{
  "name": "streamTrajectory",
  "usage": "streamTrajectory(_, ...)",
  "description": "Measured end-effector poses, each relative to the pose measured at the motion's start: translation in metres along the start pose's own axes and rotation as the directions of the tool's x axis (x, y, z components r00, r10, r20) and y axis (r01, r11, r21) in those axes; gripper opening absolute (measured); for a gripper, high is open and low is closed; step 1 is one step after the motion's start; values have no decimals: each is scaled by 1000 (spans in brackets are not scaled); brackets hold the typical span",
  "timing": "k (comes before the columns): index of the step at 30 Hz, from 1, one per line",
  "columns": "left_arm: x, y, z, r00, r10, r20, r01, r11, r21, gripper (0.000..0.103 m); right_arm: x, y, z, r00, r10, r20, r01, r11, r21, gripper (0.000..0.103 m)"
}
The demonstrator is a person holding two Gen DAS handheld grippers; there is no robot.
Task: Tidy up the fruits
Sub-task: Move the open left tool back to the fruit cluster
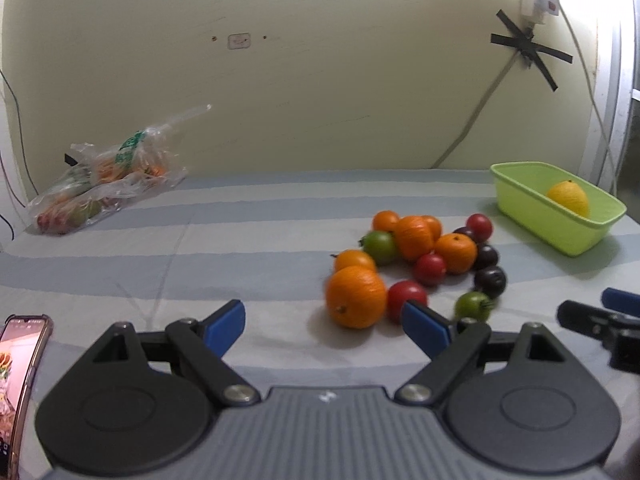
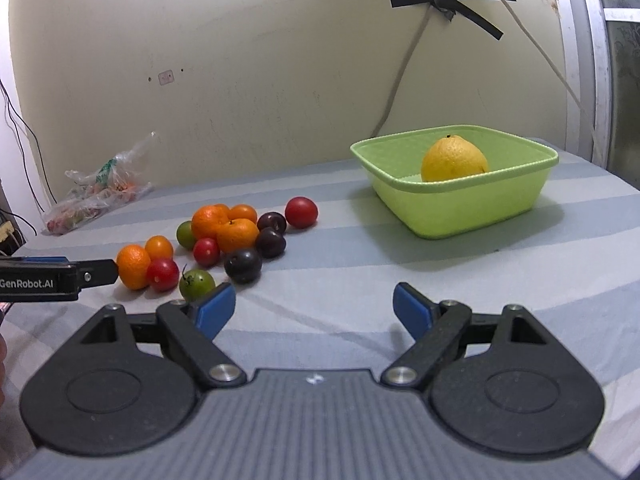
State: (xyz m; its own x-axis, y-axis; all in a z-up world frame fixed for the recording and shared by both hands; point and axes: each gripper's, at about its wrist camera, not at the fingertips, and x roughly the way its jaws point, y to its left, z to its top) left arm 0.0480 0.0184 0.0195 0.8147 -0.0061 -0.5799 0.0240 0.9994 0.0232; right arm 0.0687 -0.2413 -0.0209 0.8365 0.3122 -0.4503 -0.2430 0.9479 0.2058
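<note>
Fruits [image 2: 224, 240] loose beside green basket [image 2: 472, 216], both jaws agape.

A lemon [image 2: 454, 159] sits in the basin [image 2: 472, 208], right of the fruit cluster [image 2: 224, 240]; a bag [image 2: 100, 192] lies far left.

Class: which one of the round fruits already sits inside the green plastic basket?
The yellow lemon-like fruit, alone in the green plastic basket; every other fruit lies on the striped cloth.

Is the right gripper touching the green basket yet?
Apart. The right wrist view shows the open right gripper well short of the green basket, with bare striped cloth between them.
</note>
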Motion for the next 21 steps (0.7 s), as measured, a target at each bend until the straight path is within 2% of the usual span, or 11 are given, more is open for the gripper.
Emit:
streamTrajectory(16, 20, 25, -13, 999, 37, -19, -37, 999, -25, 89, 1, 15, -3, 1000, 1, 2, -1, 998, -69, 86)
streamTrajectory(21, 22, 36, -16, 1000, 15, -23, -17, 998, -59, 89, 2, 22, -4, 1000, 19, -6, -20, 995, -94, 78)
